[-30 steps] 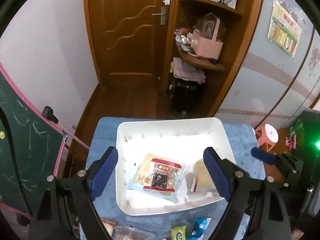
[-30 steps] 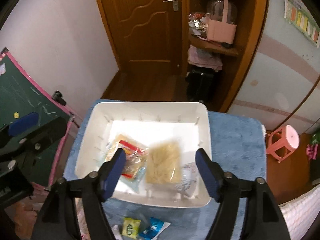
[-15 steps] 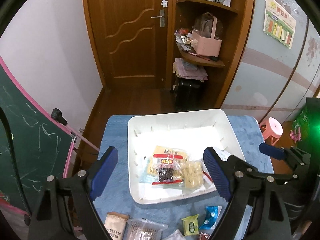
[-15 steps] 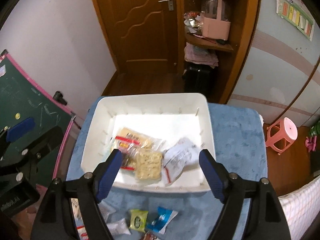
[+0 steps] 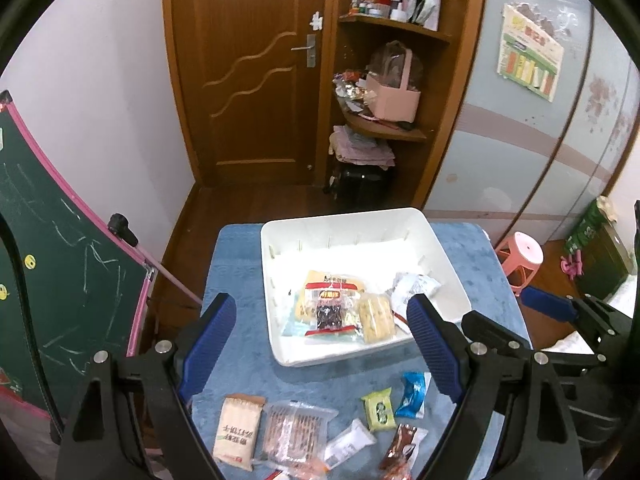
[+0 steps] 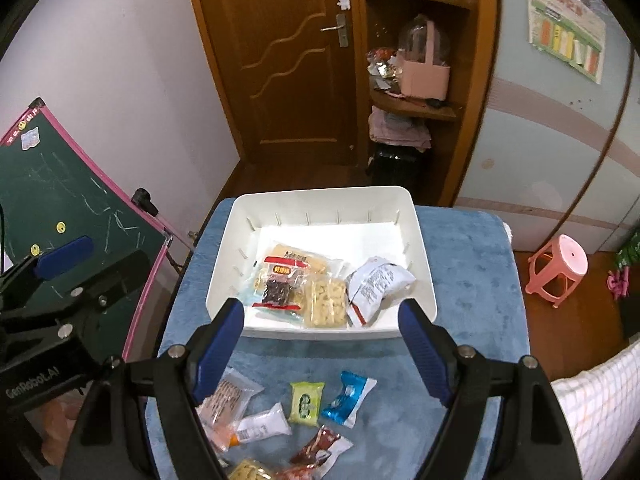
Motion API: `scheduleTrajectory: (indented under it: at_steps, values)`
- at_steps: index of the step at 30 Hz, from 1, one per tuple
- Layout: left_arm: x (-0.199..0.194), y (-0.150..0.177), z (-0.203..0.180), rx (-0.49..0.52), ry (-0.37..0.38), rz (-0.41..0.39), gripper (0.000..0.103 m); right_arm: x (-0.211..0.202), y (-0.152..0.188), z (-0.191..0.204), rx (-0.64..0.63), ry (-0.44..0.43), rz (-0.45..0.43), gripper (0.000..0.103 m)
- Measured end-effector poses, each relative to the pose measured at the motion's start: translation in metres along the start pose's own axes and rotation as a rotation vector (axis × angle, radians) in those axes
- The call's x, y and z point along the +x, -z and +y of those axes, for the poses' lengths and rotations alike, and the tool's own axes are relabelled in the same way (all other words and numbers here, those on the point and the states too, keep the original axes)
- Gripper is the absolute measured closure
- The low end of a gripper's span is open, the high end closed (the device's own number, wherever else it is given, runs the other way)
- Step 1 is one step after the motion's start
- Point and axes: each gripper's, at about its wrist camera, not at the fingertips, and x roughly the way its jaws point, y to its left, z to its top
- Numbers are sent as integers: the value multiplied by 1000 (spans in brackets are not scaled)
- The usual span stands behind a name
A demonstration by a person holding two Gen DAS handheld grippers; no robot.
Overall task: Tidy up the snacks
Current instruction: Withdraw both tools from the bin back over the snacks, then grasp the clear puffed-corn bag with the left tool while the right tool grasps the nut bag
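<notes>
1. Both my left gripper point(image 5: 320, 344) and my right gripper point(image 6: 320, 344) hang above the blue-covered counter point(image 6: 460, 280) with jaws spread wide, holding nothing.
2. The white bin point(image 6: 416, 220) sits at the far half of the counter. I count four packets inside: a red-labelled one, a yellow one under it, a pale cracker pack point(image 6: 325, 300) and a white pouch point(image 6: 376, 284).
3. Loose snacks lie on the near half: a green packet point(image 6: 306, 402), a blue one point(image 6: 347, 398), a white sachet point(image 6: 262, 426), a red-brown wrapper point(image 6: 322, 446), a clear pack point(image 5: 294, 430) and a beige bag point(image 5: 237, 430). That makes six in clear view, more perhaps at the frame edge.
4. Risks, as I judge them: the small packets lie close together, so wide jaws could pinch two at once; slick wrappers may slip; the soft cloth could bunch up.
</notes>
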Motion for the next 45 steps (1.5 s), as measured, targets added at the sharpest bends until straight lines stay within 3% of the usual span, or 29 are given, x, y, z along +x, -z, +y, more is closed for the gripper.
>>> scheduleTrajectory:
  at_steps: [10, 16, 22, 30, 34, 45]
  values:
    - [-37, 53, 23, 40, 64, 11, 16, -43, 63, 2, 77, 44, -70, 23]
    - [-34, 106, 39, 72, 102, 91, 16, -44, 115, -3, 88, 77, -28, 23]
    - [-13, 166, 36, 125, 151, 220, 16, -31, 168, -16, 137, 127, 47, 23]
    - [33, 240, -3, 249, 229, 391, 16, 6, 226, -31, 222, 186, 278, 23]
    - [52, 265, -20, 268, 265, 462, 16, 26, 259, -37, 277, 131, 390, 23]
    - [84, 294, -43, 306, 279, 560, 17, 71, 301, -28, 238, 24, 490, 23]
